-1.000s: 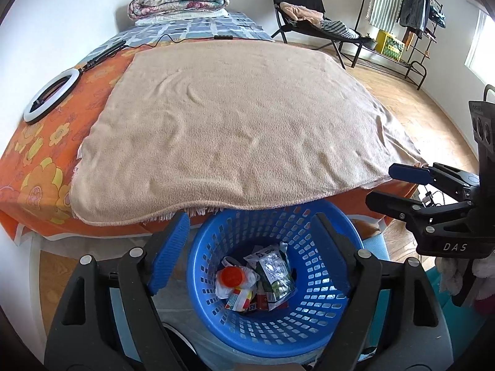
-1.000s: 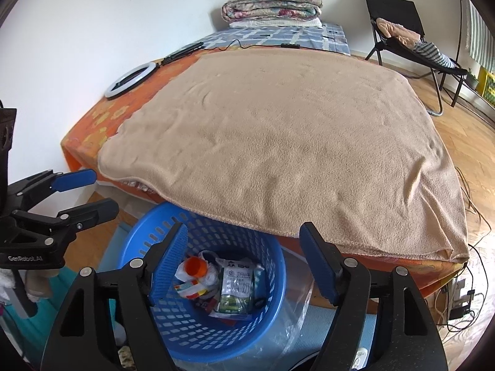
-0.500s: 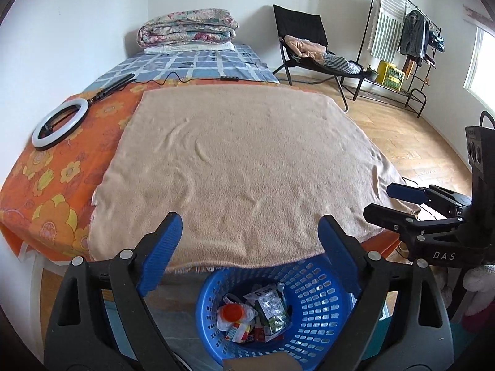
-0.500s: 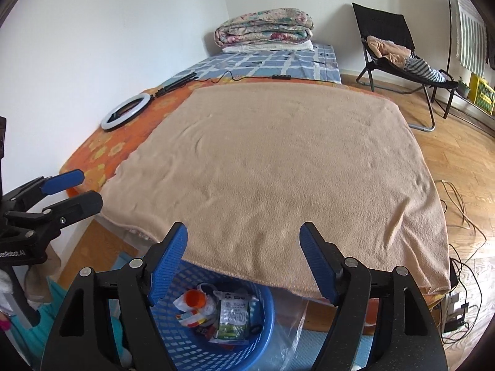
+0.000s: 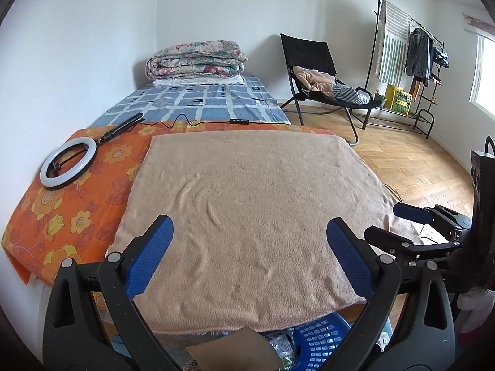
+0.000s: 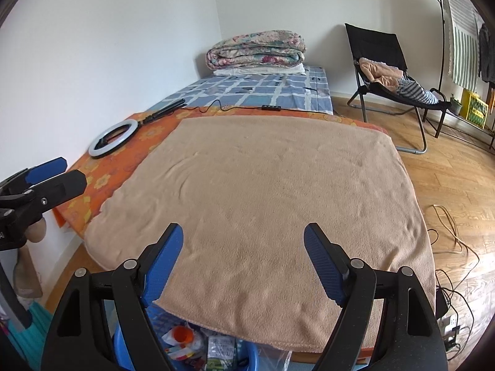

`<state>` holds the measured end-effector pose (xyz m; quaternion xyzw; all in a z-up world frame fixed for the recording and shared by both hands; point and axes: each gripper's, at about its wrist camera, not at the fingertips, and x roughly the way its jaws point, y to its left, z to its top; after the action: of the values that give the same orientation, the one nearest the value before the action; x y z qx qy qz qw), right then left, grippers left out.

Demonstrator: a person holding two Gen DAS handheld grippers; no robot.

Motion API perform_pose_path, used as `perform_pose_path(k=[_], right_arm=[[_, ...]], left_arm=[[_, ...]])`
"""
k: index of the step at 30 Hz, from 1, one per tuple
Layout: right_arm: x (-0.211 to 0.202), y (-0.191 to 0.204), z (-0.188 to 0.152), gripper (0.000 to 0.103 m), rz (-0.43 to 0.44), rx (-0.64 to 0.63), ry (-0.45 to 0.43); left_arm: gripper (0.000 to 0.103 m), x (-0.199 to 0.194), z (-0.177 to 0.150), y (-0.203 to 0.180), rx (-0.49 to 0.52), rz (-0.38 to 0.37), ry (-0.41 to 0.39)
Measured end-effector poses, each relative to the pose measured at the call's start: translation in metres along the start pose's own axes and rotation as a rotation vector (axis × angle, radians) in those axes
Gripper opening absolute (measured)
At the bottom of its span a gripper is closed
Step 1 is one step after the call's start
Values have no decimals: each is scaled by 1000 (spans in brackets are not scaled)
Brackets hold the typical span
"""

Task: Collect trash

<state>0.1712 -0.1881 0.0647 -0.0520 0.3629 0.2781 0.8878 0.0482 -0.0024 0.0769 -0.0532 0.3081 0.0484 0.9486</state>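
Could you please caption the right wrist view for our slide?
Open right tongs above a tan blanket, blue trash basket below.

Showing plain beige on blanket (image 5: 247,210) w/ no pattern. Showing orange w/ yellow flower print on sheet (image 5: 71,216), blue-and-white checks on cover (image 5: 198,102) behind. Wearing faded pink/teal floral on folded quilt (image 6: 256,49). Glowing white on ring light (image 5: 68,165), blk on chair (image 6: 376,51). Showing blue on basket (image 5: 318,340), perforated w/ a grid of holes; blue pads on blk jaws.

Bed (image 5: 71,216): tan blanket (image 5: 253,216) spread flat, ring light (image 5: 68,162) beside, folded quilt (image 5: 195,60) far end.
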Motion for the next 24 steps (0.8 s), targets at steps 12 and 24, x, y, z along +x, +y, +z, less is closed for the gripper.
perform_pose_path(k=[12, 24], right_arm=[[34, -14, 4, 80, 10, 83, 34], [43, -9, 3, 80, 6, 87, 55]], left_arm=[[101, 40, -3, 18, -70, 44, 60], [101, 49, -7, 17, -62, 45, 90]])
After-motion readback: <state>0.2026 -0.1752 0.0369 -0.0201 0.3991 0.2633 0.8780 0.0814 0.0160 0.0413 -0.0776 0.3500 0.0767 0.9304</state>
